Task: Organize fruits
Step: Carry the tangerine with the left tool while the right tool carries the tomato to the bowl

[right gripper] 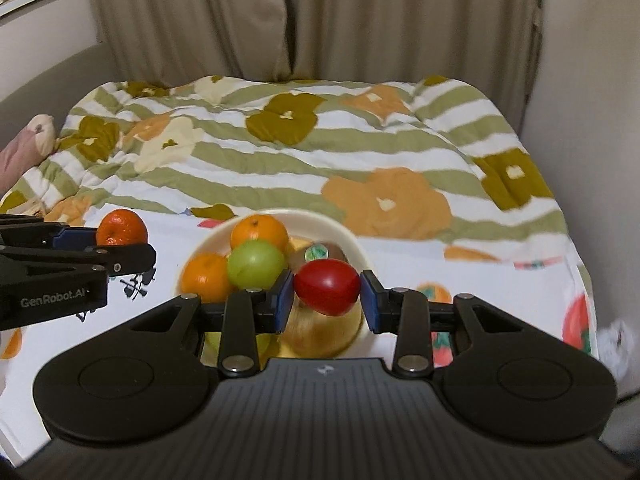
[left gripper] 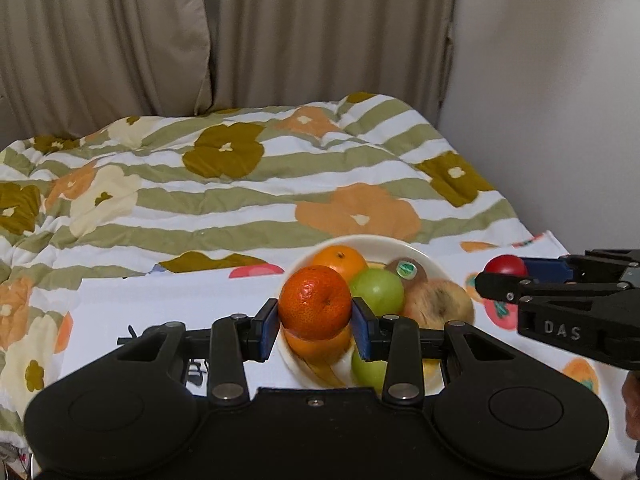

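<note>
A cream bowl (left gripper: 434,265) (right gripper: 344,236) on the table holds oranges (left gripper: 340,262) (right gripper: 259,233), green fruits (left gripper: 378,290) (right gripper: 256,263), a kiwi with a sticker (left gripper: 406,269) (right gripper: 318,252), a pale apple (left gripper: 440,306) (right gripper: 320,332) and a banana (left gripper: 324,370). My left gripper (left gripper: 315,326) is shut on a mandarin (left gripper: 314,302) (right gripper: 120,228), above the bowl's left side. My right gripper (right gripper: 326,298) is shut on a red fruit (right gripper: 327,286) (left gripper: 505,266), above the bowl's right side. Each gripper shows at the edge of the other's view, the right one (left gripper: 560,292) and the left one (right gripper: 72,256).
The bowl stands on a white tablecloth (left gripper: 180,304) (right gripper: 500,280) printed with persimmons. Behind it lies a bed with a green-striped floral quilt (left gripper: 240,184) (right gripper: 300,148). Beige curtains (left gripper: 280,32) and a white wall (left gripper: 560,80) stand behind the bed.
</note>
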A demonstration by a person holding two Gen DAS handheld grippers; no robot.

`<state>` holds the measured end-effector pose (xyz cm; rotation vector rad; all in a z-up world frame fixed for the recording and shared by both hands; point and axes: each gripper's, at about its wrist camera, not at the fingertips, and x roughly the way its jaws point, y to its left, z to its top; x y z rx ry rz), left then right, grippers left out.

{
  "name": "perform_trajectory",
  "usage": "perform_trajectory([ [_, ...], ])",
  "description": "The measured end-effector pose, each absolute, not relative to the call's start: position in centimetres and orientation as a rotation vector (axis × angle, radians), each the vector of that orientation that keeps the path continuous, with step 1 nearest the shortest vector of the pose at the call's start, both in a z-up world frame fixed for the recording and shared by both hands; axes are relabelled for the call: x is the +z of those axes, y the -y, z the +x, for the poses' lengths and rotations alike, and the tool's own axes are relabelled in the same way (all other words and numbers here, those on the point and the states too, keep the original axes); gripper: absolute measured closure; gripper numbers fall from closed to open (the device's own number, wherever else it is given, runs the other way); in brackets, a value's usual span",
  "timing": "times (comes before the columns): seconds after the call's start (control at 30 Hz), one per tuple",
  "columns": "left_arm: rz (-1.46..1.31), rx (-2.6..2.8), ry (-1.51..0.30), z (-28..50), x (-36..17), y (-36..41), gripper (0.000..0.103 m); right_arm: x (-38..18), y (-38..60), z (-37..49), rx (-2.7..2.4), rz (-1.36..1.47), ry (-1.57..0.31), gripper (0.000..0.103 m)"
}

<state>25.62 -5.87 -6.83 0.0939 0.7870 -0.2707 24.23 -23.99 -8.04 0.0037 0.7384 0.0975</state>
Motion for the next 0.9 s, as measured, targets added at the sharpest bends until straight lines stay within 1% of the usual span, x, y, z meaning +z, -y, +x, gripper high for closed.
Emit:
perform_trajectory([
  [0.2,0.091,-0.217,-0.831,29.0,-8.2,6.8,0.061,-8.2,25.0,28.7,0.157,-0.041,-0.722,0.052],
  [0.5,0.088,-0.159,-0.904,33.0,-10.8,7.8,0.061,-10.2,25.4,34.3,0.271,-0.055,-0.748,0.052],
  [0.77,0.087,-0.134,-0.968,34.7,-12.9,8.3,0.061,-12.1,25.2,36.8,0.341,-0.047,-0.785,0.052],
  [0.8,0.083,-0.135,-0.967,34.8,-12.9,8.3,0.059,-12.2,25.2,37.0,0.346,-0.044,-0.788,0.052],
  [0.83,0.084,-0.133,-0.963,34.8,-12.8,8.2,0.054,-12.3,25.2,37.1,0.351,-0.041,-0.790,0.052],
  [0.9,0.084,-0.129,-0.948,34.7,-12.6,8.0,0.016,-12.4,25.2,37.5,0.358,-0.034,-0.796,0.052],
])
